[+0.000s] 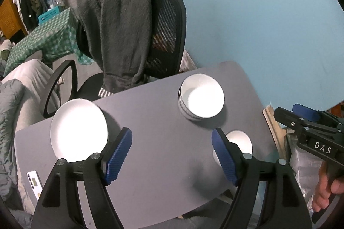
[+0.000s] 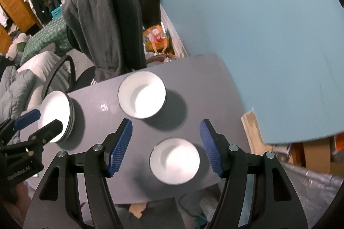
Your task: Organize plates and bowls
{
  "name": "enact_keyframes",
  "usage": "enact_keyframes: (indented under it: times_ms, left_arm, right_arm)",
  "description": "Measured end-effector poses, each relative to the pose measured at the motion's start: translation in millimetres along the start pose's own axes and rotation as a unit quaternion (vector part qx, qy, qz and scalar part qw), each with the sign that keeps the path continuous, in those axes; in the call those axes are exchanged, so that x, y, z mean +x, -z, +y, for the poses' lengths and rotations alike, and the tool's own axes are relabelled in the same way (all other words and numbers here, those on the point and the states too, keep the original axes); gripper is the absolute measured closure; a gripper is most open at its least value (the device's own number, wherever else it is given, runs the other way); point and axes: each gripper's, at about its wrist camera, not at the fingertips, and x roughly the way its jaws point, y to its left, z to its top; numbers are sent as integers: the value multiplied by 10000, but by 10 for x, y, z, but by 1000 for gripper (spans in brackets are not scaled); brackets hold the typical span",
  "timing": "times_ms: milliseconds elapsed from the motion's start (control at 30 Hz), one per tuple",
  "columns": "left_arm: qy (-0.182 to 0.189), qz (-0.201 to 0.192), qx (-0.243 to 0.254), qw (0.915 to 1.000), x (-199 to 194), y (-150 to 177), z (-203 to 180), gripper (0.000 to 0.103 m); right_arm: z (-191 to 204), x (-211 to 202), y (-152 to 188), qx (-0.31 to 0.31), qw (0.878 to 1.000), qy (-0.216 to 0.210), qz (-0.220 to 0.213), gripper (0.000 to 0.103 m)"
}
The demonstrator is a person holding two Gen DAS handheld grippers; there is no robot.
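1. Left wrist view: my left tongs hang open and empty over the grey counter. I count one stack of plates, one stack of bowls and one small bowl partly hidden behind my blue pad. Only here show a phone and my hand.

2. Right wrist view: my right tongs gape, nothing gripped, the small bowl below between them. A draped chair stands behind the counter; only here an orange bag.

White bowls and plates on a grey surface; blue ribbed pads (black frames); teal wall; green checked cloth.
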Motion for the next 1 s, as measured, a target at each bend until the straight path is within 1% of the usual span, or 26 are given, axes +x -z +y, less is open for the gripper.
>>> enact_keyframes:
  times_ms: [200,367,633,800,1000]
  left_arm:
    - [36,-37,119,9999,-52,127,-17,23]
    - [77,32,247,9997,-14,217,-76,23]
    - [158,95,538,9984,46,264,-213,23]
    - [173,143,655,9976,124,292,-302,23]
    - [244,289,823,9959,335,338,-451,23]
  right_arm:
    - [-61,-55,207,231,9997,45,75,38]
    - [-97,-70,357,379,9991,80,151,38]
    - [-185,-105,535,572,9981,132,200,38]
    - [-244,-73,619,659,9974,142,251,38]
    - [-405,63,740,794,9962,95,335,38]
